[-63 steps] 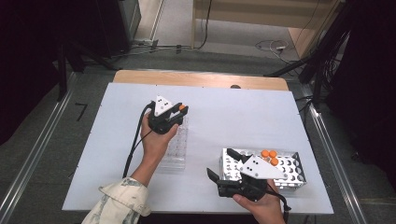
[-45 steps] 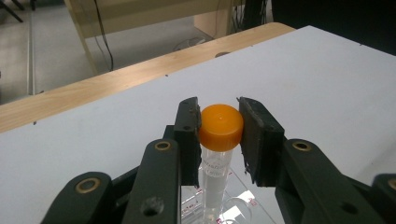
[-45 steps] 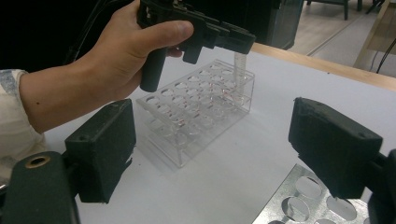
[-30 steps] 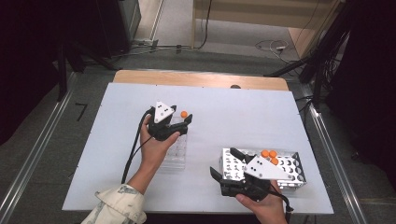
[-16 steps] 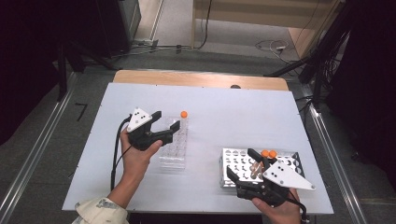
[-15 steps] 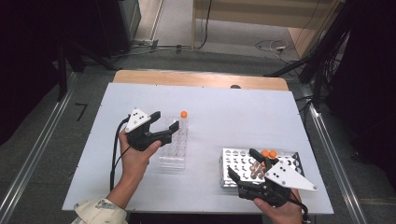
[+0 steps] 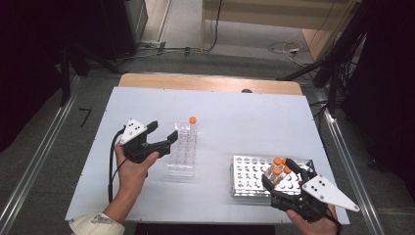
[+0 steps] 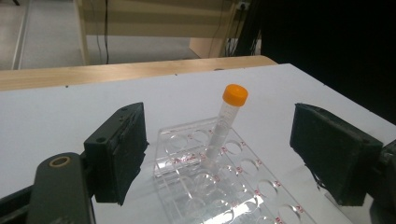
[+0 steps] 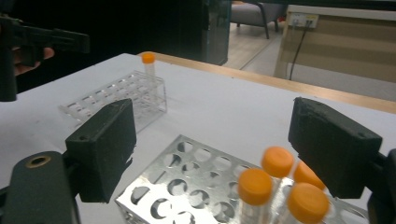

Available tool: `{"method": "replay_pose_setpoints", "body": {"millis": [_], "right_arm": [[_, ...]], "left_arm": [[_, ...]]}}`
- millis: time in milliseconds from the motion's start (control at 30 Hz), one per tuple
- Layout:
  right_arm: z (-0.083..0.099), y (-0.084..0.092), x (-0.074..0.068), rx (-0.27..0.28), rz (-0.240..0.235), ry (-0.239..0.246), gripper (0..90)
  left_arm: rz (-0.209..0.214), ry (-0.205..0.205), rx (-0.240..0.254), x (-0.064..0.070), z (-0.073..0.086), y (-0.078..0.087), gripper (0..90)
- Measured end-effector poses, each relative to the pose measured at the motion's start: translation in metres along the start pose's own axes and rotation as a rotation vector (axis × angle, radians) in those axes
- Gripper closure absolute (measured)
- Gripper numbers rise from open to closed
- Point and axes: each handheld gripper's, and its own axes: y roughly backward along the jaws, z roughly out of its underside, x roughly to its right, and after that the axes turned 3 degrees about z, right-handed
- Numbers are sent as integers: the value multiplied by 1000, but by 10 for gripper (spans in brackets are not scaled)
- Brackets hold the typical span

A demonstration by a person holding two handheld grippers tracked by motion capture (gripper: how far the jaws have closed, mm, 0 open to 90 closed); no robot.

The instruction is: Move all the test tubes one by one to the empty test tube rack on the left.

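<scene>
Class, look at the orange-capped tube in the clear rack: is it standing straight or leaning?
Leaning. In the left gripper view the tube slants in a far-corner hole of the clear rack, cap off to one side.

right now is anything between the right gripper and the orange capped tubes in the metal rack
Nothing visible. The right gripper hangs open just above the four orange-capped tubes at one corner of the metal rack, with only air between its jaws and the caps.
</scene>
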Motion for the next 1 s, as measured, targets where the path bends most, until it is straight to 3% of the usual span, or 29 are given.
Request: {"method": "replay_pose_setpoints", "body": {"millis": [233, 533, 1000], "right_arm": [[12, 2, 16, -13, 64, -41, 168], [27, 0, 18, -22, 107, -63, 175], [41, -4, 21, -40, 120, -91, 186]], "left_arm": [[1, 2, -1, 0, 1, 0, 193], [1, 3, 1, 0, 1, 0, 194], [4, 3, -6, 1, 3, -1, 194]]}}
